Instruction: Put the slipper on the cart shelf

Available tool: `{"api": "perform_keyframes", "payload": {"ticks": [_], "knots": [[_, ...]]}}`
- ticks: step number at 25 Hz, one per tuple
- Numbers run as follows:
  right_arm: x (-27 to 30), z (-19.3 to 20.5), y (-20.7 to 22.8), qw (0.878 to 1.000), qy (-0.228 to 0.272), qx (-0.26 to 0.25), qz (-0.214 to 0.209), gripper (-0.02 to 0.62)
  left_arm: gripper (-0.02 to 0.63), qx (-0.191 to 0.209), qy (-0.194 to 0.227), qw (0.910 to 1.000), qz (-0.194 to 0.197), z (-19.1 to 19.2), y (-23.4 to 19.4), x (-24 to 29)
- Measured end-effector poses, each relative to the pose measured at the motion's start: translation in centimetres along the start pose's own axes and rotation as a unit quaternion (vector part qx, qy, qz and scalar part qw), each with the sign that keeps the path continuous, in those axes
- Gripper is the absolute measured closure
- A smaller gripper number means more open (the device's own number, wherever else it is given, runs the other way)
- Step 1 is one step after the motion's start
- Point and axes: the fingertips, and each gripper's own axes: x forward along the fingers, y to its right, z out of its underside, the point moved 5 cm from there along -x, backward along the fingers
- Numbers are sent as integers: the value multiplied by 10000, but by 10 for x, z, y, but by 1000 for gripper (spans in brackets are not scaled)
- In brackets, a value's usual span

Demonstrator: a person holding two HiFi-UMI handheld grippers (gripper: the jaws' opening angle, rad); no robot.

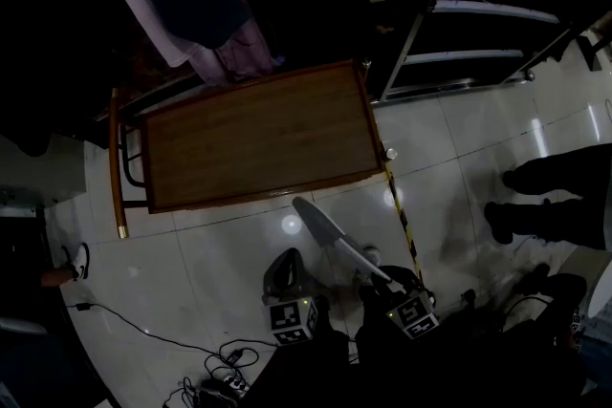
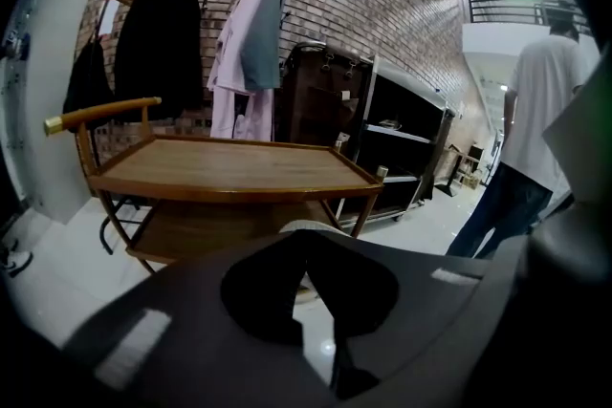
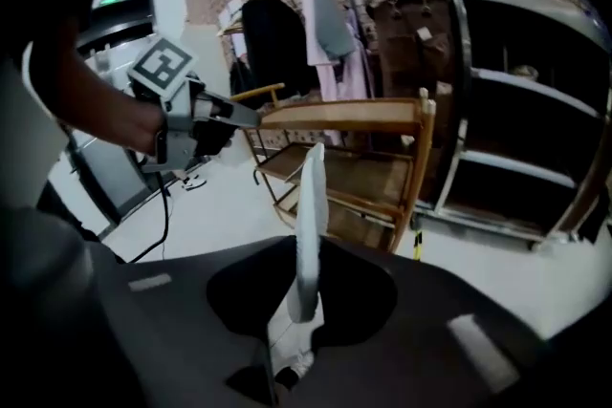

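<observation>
As the right gripper (image 3: 292, 334) clamps the slipper (image 3: 308, 225) by one end, the sole stands on edge, off the floor.
The left gripper (image 1: 284, 270) is closed and empty. The slipper looks light, thin and bendy, so an end grip may let it flop. Beyond it, the cart (image 1: 258, 137) has a bare shelf.

A glossy white tiled floor (image 1: 229, 253) carries a brown wooden cart with 2 shelves (image 1: 258, 134) and, just beside it, a black metal shelving unit (image 1: 478, 38). Black cables (image 1: 143, 332), a power strip (image 1: 222, 385) and yellow-black striped tape (image 1: 402, 220) lie on the tiles.
</observation>
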Motion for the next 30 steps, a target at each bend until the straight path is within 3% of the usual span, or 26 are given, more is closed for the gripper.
{"api": "perform_keyframes", "payload": {"ticks": [5,8,12,18,26,30], "knots": [[-10,-49,-11,9951,642,-694,-305,541,591,115,76,9993,-349,-5,-12,-17],[-17,-88,-9,9903,1042,-877,-274,541,591,67,216,9984,-518,-21,-19,-27],[-31,-142,6,9821,1721,-757,116,541,591,69,559,9967,-592,-53,-24,-32],[-66,-214,29,9557,2677,-745,975,540,591,109,1298,9910,-309,-126,-6,-29],[-107,-264,46,9186,3501,-713,1688,540,591,322,2069,9777,138,-195,50,-34],[-135,-271,60,9088,3652,-671,1903,538,591,548,2367,9695,326,-204,83,-31]]}}
